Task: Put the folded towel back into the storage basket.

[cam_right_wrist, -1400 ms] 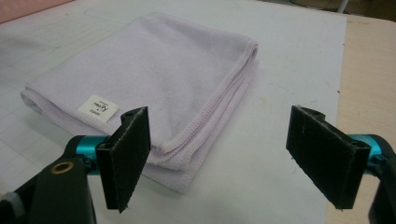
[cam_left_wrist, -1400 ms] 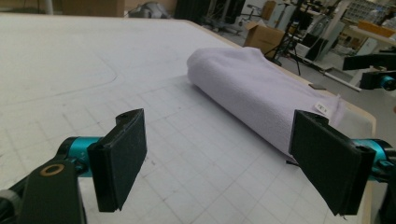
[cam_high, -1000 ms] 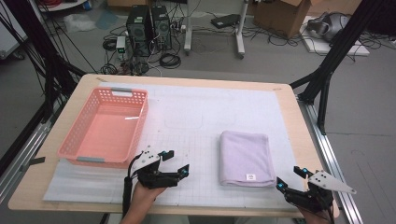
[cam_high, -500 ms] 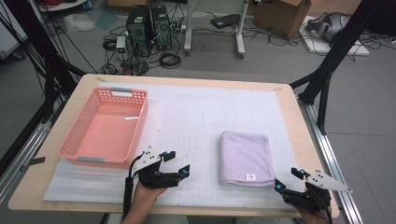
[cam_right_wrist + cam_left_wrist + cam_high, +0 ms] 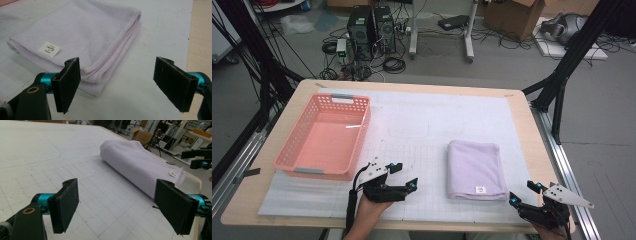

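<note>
A folded lilac towel [image 5: 475, 170] with a small white label lies flat on the white gridded mat, right of centre. My left gripper [image 5: 404, 176] rests low on the mat to the towel's left, open and empty, its jaws pointing toward the towel [image 5: 140, 167]. At the table's front right corner my right gripper [image 5: 525, 194] is open too, just off the towel's near right corner [image 5: 82, 37]. A pink plastic basket [image 5: 297, 150] stands empty at the left.
The white mat [image 5: 422, 125] covers most of the wooden table [image 5: 532, 135]. Beyond the table's far edge the floor holds computer towers [image 5: 372, 25], cables and cardboard boxes. Black frame legs [image 5: 562, 75] stand off the right side.
My right gripper has crept slightly left, closer to the towel's corner. The left gripper and the towel have stayed put.
</note>
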A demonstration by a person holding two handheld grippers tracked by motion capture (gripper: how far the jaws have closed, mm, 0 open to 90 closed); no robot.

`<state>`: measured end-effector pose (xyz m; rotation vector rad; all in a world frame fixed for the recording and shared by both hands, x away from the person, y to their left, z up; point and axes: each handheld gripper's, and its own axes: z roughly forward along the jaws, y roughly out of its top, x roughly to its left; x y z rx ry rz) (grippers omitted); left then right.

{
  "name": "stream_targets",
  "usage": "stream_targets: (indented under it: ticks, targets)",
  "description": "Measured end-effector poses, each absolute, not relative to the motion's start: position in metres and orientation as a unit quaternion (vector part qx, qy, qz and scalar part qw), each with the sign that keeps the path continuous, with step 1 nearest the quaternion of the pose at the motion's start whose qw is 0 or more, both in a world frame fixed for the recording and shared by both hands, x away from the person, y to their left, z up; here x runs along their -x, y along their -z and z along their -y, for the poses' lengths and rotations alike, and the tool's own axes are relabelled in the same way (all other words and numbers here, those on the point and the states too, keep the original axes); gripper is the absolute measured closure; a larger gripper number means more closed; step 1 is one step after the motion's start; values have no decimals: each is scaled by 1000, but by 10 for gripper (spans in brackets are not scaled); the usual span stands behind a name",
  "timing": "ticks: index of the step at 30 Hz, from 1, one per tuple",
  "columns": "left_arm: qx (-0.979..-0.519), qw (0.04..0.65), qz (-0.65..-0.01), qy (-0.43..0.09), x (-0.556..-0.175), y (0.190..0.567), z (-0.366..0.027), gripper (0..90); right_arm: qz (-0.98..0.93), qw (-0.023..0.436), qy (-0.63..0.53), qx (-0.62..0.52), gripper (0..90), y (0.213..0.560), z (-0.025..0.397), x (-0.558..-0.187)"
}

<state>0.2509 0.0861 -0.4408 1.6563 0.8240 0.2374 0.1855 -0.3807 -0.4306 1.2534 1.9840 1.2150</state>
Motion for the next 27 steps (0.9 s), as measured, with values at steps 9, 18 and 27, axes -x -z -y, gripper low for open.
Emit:
stream_targets:
  ticks: [9,18,27]
  targets:
    - [-734,581,-340,-86,-279,424,-55,214,-720,249,-448,-467,207,431,389,-185]
    - [-758,555,-335,-69,-302,421,-10,211,-721,244,-452,-465,207,431,387,-187]
    - [-772,520,-364,-34,-322,430,24,238,-723,240,-452,-465,207,431,387,-188]
